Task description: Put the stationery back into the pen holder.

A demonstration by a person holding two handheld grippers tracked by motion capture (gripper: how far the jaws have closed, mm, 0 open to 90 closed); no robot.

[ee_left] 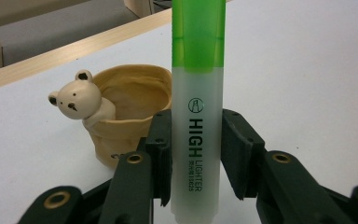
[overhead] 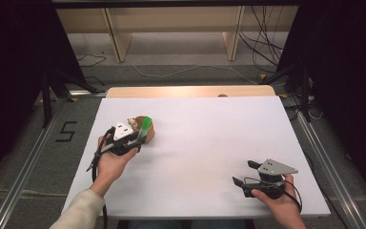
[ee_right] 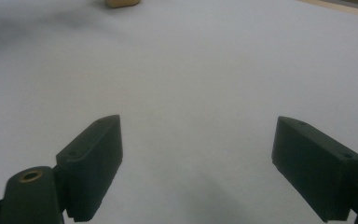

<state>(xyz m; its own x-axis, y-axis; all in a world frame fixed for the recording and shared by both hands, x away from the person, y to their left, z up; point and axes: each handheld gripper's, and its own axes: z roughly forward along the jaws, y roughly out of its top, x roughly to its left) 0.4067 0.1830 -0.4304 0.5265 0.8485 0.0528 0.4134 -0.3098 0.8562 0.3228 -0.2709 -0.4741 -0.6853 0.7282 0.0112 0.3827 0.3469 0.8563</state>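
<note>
Green highlighter clamped upright in my left tool, just beside the bear pot.

My left tool (ee_left: 196, 154) is clamped on the pale barrel of the highlighter (ee_left: 197, 93), pads on either side of the printed lettering, green cap pointing up. I judge it light, stiff and smooth, so it could slip or swivel; mid-barrel, below the cap, is the sound place to hold. The bear pot (ee_left: 130, 109) stands open-mouthed just behind on the white bench (overhead: 209, 138); it looks ceramic, probably fragile and easily tipped. My right tool (ee_right: 198, 163) hangs with jaws apart, empty, well away near the bench's front edge.

Bear pot (overhead: 145, 128) far-left — rest open
</note>
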